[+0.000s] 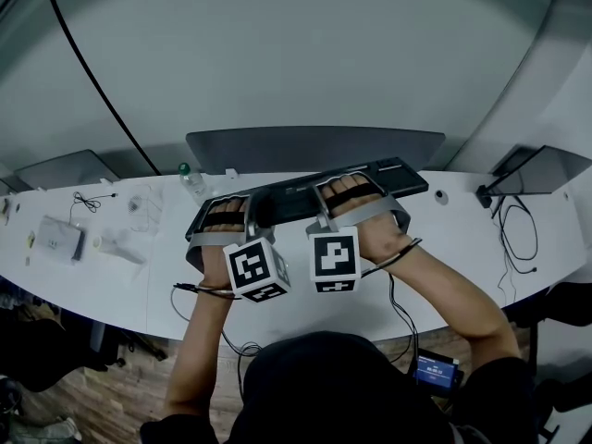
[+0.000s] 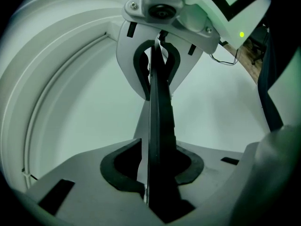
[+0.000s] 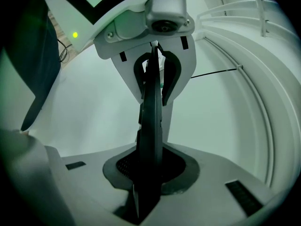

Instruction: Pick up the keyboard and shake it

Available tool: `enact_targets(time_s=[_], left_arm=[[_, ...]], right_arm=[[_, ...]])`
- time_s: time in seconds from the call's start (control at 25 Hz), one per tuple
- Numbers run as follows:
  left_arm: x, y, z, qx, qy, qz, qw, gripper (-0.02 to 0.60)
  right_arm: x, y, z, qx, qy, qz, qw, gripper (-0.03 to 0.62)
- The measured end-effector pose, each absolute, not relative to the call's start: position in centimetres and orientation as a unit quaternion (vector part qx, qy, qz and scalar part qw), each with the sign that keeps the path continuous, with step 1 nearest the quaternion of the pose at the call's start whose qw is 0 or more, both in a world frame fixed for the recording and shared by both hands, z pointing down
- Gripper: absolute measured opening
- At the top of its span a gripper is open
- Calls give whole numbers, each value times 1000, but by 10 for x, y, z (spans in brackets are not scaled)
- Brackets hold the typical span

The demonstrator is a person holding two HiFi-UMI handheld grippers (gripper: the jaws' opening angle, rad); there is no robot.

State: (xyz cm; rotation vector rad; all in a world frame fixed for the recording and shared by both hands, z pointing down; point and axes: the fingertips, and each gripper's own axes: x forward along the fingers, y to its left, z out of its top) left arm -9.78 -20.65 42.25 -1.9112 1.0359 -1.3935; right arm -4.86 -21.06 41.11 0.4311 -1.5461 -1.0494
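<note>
The left gripper (image 1: 222, 218) and right gripper (image 1: 359, 200), jaws clenched on the slim black plastic keyboard (image 1: 296, 195) by the white surface's (image 1: 462, 248) far edge, grip it at separate spots, probably for steady shaking.

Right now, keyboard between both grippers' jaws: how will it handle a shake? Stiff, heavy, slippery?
Probably stiff: the keyboard runs straight through the left gripper and the right gripper with no visible sag. Likely light for its size: edge-on it is a thin slab. It might pivot or slip when shaken, since the pads meet only a narrow strip of it.
</note>
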Motion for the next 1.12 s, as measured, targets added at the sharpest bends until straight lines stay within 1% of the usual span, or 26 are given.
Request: enact_targets(time_s=[0.2, 0.32, 0.48, 0.92, 1.12], left_arm=[[-98, -209, 414, -706, 396, -509, 294, 177], [-97, -211, 411, -701, 399, -505, 308, 191], [-96, -210, 404, -701, 405, -490, 321, 231], [-91, -204, 379, -684, 425, -456, 379, 311], [-91, -201, 366, -676, 435, -445, 395, 313]], right_arm=[[-48, -212, 409, 190, -668, -438, 571, 87], [-47, -213, 409, 195, -675, -430, 567, 87], [-44, -213, 408, 202, -680, -423, 564, 87], [-37, -214, 398, 222, -689, -413, 553, 87], [-34, -217, 392, 240, -696, -400, 546, 87]])
